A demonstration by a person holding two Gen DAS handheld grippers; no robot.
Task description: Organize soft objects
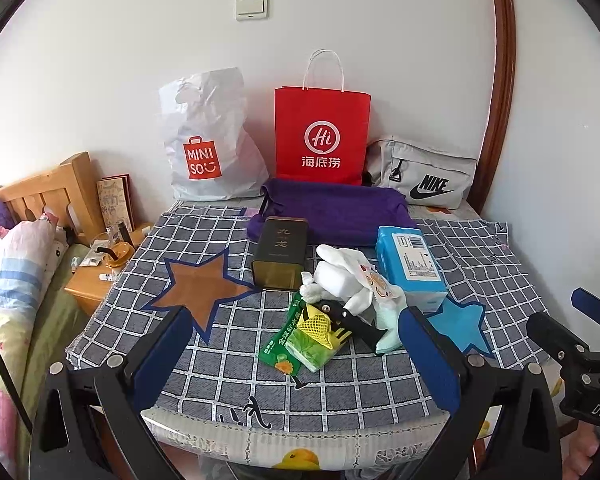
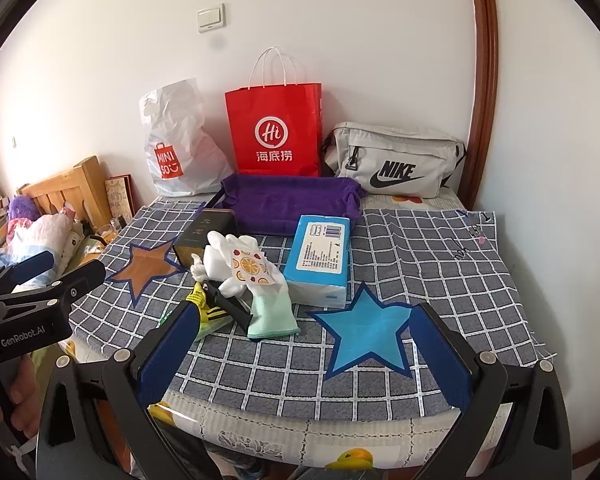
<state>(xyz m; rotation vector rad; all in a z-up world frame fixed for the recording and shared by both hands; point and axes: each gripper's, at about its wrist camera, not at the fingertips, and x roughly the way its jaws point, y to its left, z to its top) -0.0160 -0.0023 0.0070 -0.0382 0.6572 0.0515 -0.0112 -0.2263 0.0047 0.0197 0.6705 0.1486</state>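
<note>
Both grippers hover at the near table edge with nothing between their blue pads: the left gripper (image 1: 296,360) has its jaws wide apart over the checked cloth (image 1: 340,384), and the right gripper (image 2: 304,356) is spread just as wide, framing the blue star (image 2: 366,330). A hand (image 2: 20,392) shows at the lower left of the right wrist view, holding the left tool.

Just beyond the pads sits the pile of small things, still jumbled. A green packet (image 1: 286,344) and a yellow mesh piece (image 1: 320,326) lie at the front, touching a black clip-like tool (image 1: 356,320). A mint glove (image 2: 272,316) lies beside them, with white gloves (image 1: 340,272) and an orange-print sachet (image 2: 250,266) heaped on top. The tissue pack (image 2: 320,256) lies just to the right of the heap, and a dark tin (image 1: 280,254) stands to its left, near the brown star (image 1: 200,288).

Farther back, a purple tray (image 2: 292,200) looks empty, as far as its inside shows. Against the wall stand a white bag (image 1: 208,140), a red bag (image 1: 322,136) and a grey pouch (image 2: 392,160).

Sorting seems not yet begun: no soft item is in the tray, which I take to be the likely target. Gloves, tissues and mesh all remain to be moved.
</note>
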